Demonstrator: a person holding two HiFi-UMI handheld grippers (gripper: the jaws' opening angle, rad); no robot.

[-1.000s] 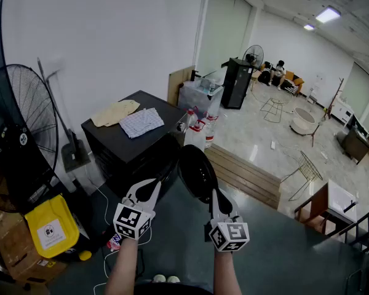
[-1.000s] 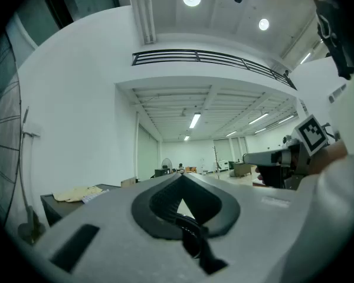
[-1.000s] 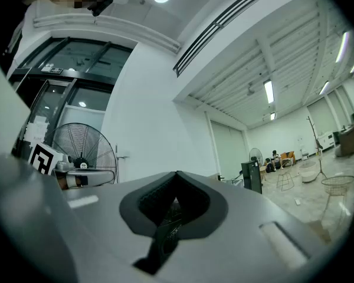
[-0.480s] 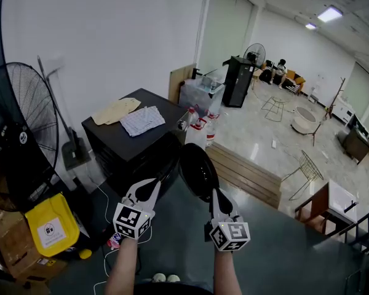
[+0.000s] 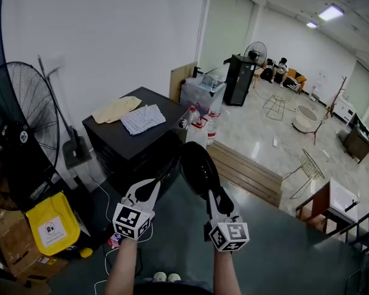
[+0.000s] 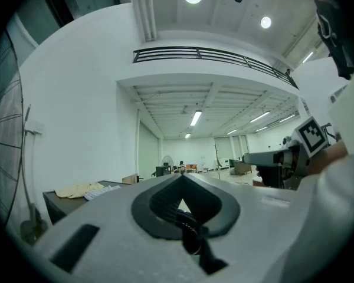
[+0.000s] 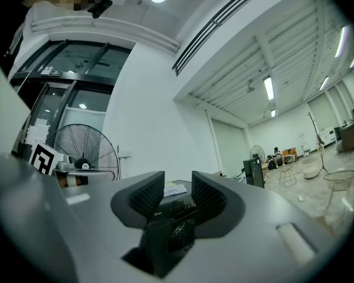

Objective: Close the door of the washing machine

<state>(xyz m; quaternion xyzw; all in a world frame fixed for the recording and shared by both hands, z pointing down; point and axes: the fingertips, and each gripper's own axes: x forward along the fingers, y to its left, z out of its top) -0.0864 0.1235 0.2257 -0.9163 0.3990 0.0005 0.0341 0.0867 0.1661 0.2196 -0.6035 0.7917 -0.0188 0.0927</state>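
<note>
A black fan (image 5: 21, 134) stands far left, a yellow bin (image 5: 52, 226) below it, a checked cloth (image 5: 142, 121) near centre.

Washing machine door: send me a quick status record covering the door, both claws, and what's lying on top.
door: open, swung out from the washing machine
left claw: shut, empty
right claw: jaws have just been opening, now apart, gripping nothing, near the door's lower edge
on top: beige cloth, checked cloth
task: door not yet closed
</note>
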